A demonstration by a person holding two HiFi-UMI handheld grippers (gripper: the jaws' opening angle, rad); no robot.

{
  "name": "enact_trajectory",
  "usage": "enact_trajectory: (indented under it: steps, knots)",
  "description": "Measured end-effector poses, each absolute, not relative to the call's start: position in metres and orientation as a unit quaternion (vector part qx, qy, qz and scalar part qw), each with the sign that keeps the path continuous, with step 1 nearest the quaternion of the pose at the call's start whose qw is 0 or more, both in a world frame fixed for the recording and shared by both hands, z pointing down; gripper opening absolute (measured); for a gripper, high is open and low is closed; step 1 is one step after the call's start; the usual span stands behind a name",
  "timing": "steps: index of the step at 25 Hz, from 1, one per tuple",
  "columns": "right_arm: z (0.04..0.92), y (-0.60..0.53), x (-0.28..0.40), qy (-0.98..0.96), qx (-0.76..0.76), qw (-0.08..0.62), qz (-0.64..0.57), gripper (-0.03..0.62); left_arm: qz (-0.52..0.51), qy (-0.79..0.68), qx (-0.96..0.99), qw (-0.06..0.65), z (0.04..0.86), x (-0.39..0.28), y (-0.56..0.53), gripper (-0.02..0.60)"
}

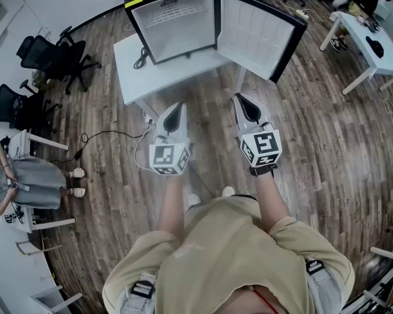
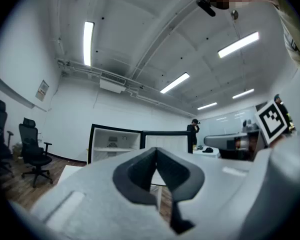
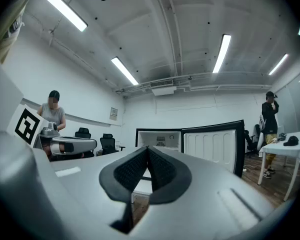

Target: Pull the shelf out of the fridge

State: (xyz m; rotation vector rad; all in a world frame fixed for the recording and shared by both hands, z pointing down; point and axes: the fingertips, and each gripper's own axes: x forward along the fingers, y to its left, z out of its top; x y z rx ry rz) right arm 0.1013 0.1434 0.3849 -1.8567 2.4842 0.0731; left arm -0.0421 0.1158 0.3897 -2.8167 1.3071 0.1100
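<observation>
A small black fridge (image 1: 177, 25) stands on a white table (image 1: 128, 67), its door (image 1: 252, 34) swung open to the right. The white inside shows a shelf (image 2: 111, 148) across it, also visible as the shelf (image 3: 159, 146) in the right gripper view. Both grippers hang in front of me, well short of the fridge and touching nothing. My left gripper (image 1: 176, 107) has its jaws together and empty, with tips meeting (image 2: 156, 152). My right gripper (image 1: 242, 99) is likewise shut with nothing between its pads (image 3: 148, 150).
Black office chairs (image 1: 52, 54) stand at the left. A seated person (image 1: 26, 182) is at the far left by a small white table. Another white table (image 1: 370, 48) stands at the right. A cable (image 1: 111, 135) runs over the wooden floor near the fridge table.
</observation>
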Motion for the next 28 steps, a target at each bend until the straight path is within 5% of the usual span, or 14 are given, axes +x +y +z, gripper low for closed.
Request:
enact_trajectory:
  steps: [5, 28]
  knots:
    - [0.377, 0.157, 0.123, 0.816, -0.57, 0.088, 0.027, 0.005, 0.031, 0.421, -0.906, 0.013, 0.398, -0.017, 0.126, 0.0]
    - [0.417, 0.084, 0.151, 0.805, -0.585, 0.094, -0.028, 0.005, 0.024, 0.436, -0.9, 0.004, 0.42, -0.013, 0.065, 0.0]
